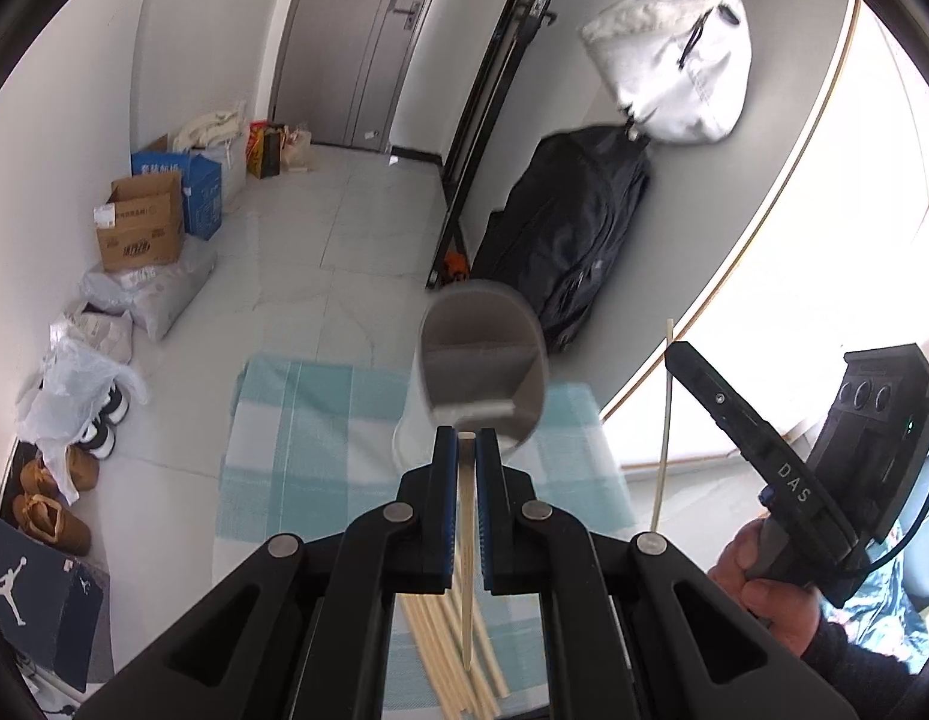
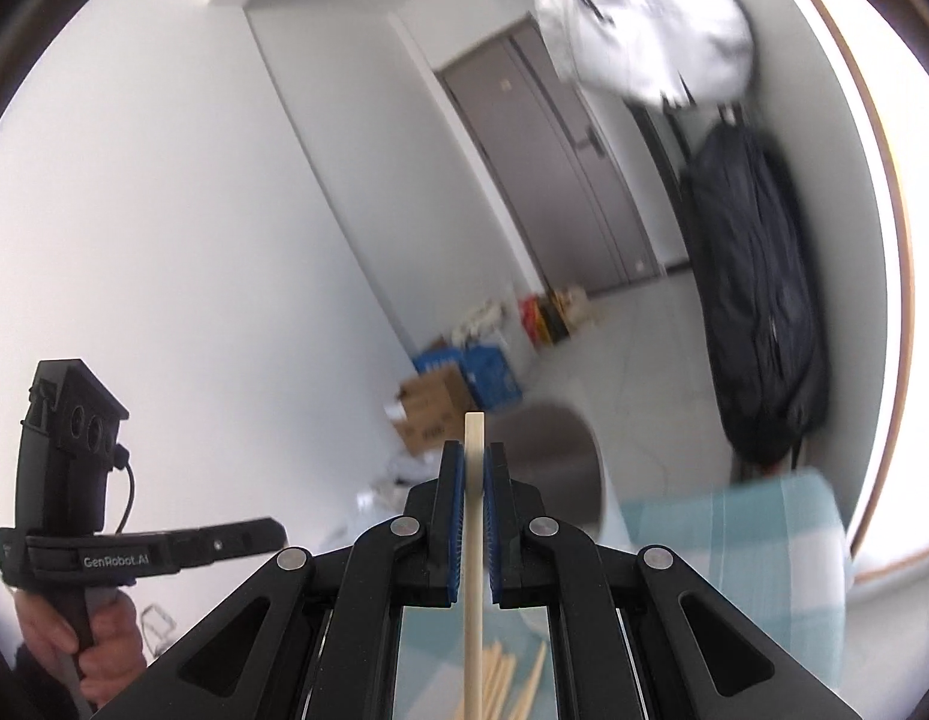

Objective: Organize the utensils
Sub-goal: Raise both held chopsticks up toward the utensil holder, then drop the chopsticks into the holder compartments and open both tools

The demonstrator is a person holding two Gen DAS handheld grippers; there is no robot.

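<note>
My left gripper is shut on a pale wooden chopstick and holds it up just before the open top of a grey divided utensil holder. My right gripper is shut on another chopstick, held upright; that chopstick also shows in the left wrist view, with the right gripper at the right. The holder is blurred behind the right fingers. Several loose chopsticks lie on the blue checked cloth below, also in the right wrist view.
The cloth-covered table stands above a tiled floor. Cardboard boxes, bags and shoes line the left wall. A black garment bag and a white bag hang on the right wall. The other hand-held gripper shows at left.
</note>
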